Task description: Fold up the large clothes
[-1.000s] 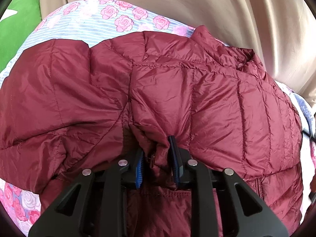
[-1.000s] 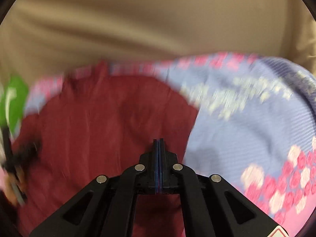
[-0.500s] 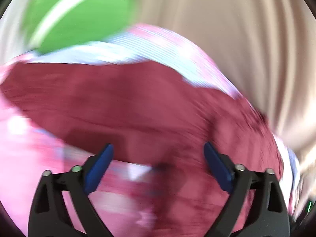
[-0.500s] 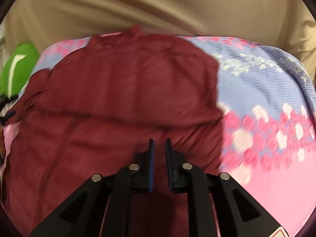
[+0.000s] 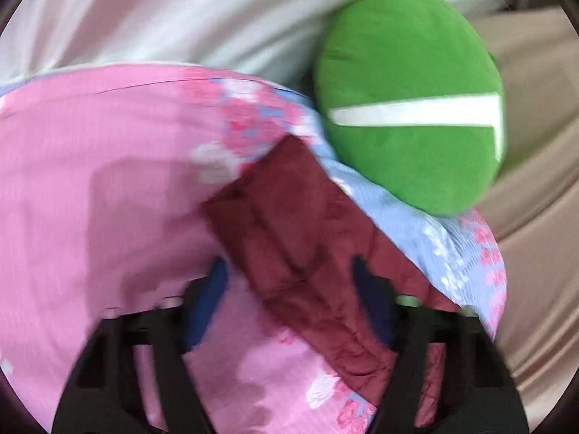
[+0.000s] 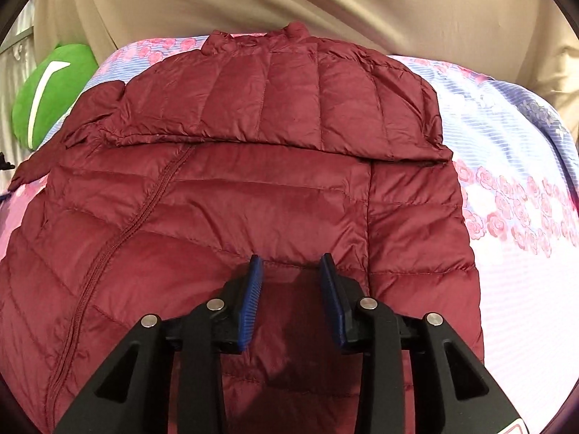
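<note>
A maroon quilted jacket lies spread on the bed, with a folded part laid across its upper half. My right gripper hovers just over the jacket's lower middle. Its jaws are opening and nothing is between them. In the blurred left wrist view, the jacket's sleeve runs diagonally across the sheet. My left gripper straddles this sleeve with its jaws closing. The sleeve lies between the blue pads, which do not visibly press on it.
The bed has a pink and blue floral sheet. A round green cushion with a white stripe sits at the bed's edge beside the sleeve's end, and it shows at the far left as the green cushion. Beige curtains hang behind.
My left gripper let go of the jacket fold, opened, and swung over to the sleeve by the green cushion. My right gripper went from shut to open and settled over the jacket.
</note>
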Demonstrator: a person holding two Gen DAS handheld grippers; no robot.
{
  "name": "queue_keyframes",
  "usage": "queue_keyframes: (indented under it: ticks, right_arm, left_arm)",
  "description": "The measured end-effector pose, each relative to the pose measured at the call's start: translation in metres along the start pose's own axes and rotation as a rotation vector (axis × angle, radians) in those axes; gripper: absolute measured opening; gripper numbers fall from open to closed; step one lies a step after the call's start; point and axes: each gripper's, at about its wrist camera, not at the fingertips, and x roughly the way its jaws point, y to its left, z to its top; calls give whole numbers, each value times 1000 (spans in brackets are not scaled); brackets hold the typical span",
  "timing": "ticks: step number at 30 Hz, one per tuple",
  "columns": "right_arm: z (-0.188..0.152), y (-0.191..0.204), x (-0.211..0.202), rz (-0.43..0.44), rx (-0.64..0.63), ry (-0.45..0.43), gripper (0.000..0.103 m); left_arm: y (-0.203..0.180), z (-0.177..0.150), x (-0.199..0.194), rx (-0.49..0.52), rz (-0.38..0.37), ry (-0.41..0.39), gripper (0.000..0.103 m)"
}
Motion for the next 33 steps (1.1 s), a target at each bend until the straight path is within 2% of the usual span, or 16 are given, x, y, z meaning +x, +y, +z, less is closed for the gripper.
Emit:
queue_keyframes:
  ticks: [2, 3, 6, 7, 11, 12, 15, 18, 20, 22, 24, 26, 29, 31, 33]
  right_arm:
    - [0, -1, 1, 0, 6, -3, 39]
    - [0, -2, 1, 5, 11, -2, 41]
    - [0, -8, 3, 43, 47, 1, 44]
    - [1, -11, 4, 58, 60, 4, 44]
    - [0, -17, 5, 87, 92, 7, 45]
    - [0, -18, 5, 89, 95, 6, 45]
    - [0, -19, 4, 98, 102, 3, 47]
    - [-1, -21, 4, 112, 118, -4, 49]
    - [-1, -25, 3, 128, 134, -8, 50]
    - [-1, -28, 3, 146, 154, -10, 50]
    - [-1, -32, 3, 159, 172, -12, 50]
    - [-2, -35, 2, 169, 193, -15, 50]
    - [-2, -40, 1, 175, 216, -18, 52]
    - [-2, -43, 0, 171, 231, -23, 55]
    - [-1, -46, -2, 174, 244, -12, 55]
  left_arm:
    - [-19, -3, 3, 57, -5, 15, 10]
    - [-34, -5, 2, 95, -12, 8, 4]
    - [-80, -16, -24, 217, -73, -47, 0]
    - [-107, -26, -38, 280, -108, -68, 0]
    - [-205, -83, -95, 501, -292, -106, 0]
    - [-236, -108, -112, 567, -359, -106, 0]
    - [-303, -171, -134, 706, -487, -67, 0]
    - [-369, -266, -135, 862, -588, 58, 0]
    - [-395, -323, -121, 936, -601, 133, 0]
    - [-411, -385, -96, 994, -579, 220, 0]
    - [-419, -435, -62, 1037, -523, 284, 0]
    - [-417, -472, -29, 1064, -460, 340, 2]
    - [-399, -501, 13, 1057, -375, 391, 6]
    - [-382, -498, 19, 1016, -384, 402, 10]
    - [-371, -484, 11, 981, -419, 411, 19]
